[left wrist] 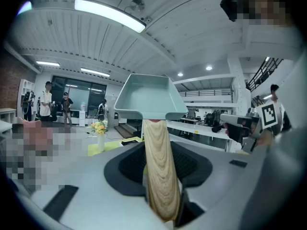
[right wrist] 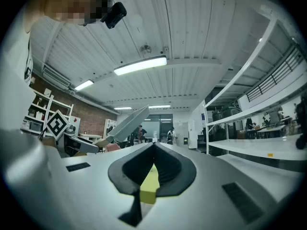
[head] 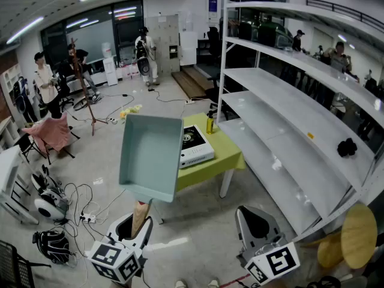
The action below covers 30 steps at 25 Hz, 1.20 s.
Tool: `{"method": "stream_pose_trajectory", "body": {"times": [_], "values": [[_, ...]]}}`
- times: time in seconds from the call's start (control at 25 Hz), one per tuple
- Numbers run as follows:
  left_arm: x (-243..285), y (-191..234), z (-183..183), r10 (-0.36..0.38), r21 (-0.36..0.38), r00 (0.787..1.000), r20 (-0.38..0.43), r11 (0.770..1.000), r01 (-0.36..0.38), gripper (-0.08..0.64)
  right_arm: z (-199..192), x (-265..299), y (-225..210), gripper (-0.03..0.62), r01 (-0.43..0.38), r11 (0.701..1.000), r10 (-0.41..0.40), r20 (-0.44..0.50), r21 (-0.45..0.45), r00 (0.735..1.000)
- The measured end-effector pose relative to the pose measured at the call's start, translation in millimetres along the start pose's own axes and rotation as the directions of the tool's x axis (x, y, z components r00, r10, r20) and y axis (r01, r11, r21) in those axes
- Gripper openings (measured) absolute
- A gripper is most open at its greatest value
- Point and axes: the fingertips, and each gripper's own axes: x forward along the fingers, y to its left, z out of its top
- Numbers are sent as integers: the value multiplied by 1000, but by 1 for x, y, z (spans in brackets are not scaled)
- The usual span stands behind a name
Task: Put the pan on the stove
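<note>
Open floor (head: 198,221) rings the table (head: 228,153); left tongs (head: 137,221) grip the raised pan (head: 150,155), right tongs (right wrist: 153,146) clenched empty.

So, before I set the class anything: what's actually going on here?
A person holds a gripper in each hand. The left gripper is clamped on the wooden handle of a pale green pan, which is held tilted in the air, short of the stove on the yellow table. The right gripper is shut on nothing. The pan is not on the stove yet.
</note>
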Motion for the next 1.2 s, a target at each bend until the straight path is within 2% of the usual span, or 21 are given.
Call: {"method": "stream_pose_trajectory", "body": {"times": [0.32, 0.48, 0.68, 0.84, 1.2], "values": [[15, -13, -6, 15, 5, 1000, -18, 1000, -15, 152, -10, -5, -23, 6, 0, 1000, 0, -13, 22, 1000], [30, -26, -7, 51, 24, 998, -30, 998, -50, 152, -16, -10, -43, 6, -21, 1000, 22, -26, 23, 999], [46, -42, -17, 61, -29, 998, -27, 998, -61, 152, -31, -15, -62, 6, -57, 998, 58, -46, 21, 997], [63, -49, -24, 80, -36, 996, -50, 996, -81, 152, -39, -12, -78, 6, -78, 996, 80, -61, 34, 995], [133, -21, -26, 97, -2, 995, -40, 995, -97, 152, -78, 40, -108, 6, -95, 995, 98, -89, 37, 991]]}}
